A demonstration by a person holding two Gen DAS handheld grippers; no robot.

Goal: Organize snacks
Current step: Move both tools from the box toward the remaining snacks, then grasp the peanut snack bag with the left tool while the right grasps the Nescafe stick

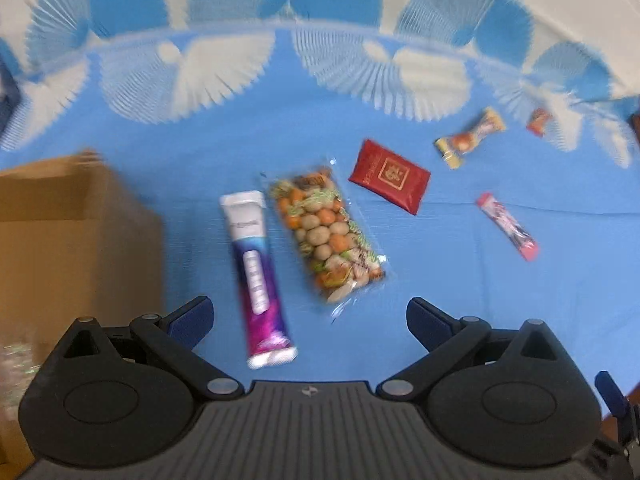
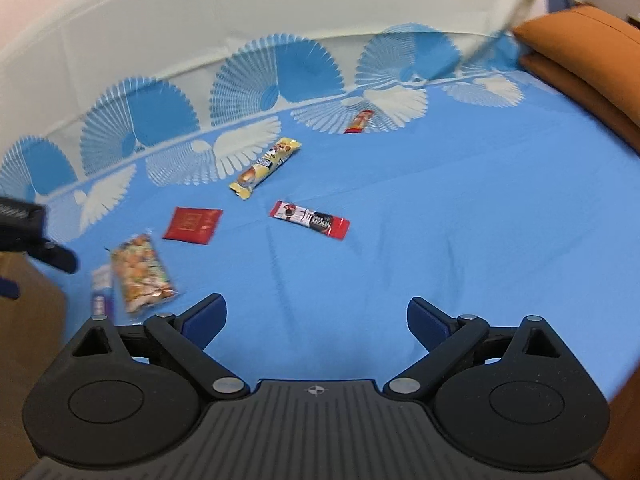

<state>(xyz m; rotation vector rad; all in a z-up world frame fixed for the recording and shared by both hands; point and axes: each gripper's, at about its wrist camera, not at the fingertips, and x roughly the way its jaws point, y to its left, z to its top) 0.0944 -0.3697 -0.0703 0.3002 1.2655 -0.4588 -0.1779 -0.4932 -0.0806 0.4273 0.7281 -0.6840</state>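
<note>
box (image 1: 72,240) left | tube (image 1: 258,276) beside nut packet (image 1: 326,238) | sachet (image 1: 390,176) behind

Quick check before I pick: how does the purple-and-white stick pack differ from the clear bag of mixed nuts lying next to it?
The stick pack is opaque, purple and white; the nut bag is clear, showing orange and tan pieces. The stick pack is narrow and long; the nut bag is clearly wider. The stick pack lies nearer the cardboard box; the nut bag lies nearer the red packet. Both lie flat on the blue cloth, roughly parallel, ahead of the open left gripper.

Your purple tube (image 1: 260,276) and nut bag (image 1: 326,236) lie flat side by side; red packet (image 1: 390,176), yellow bar (image 1: 470,138), and coffee stick (image 1: 507,226) are scattered further right.
</note>
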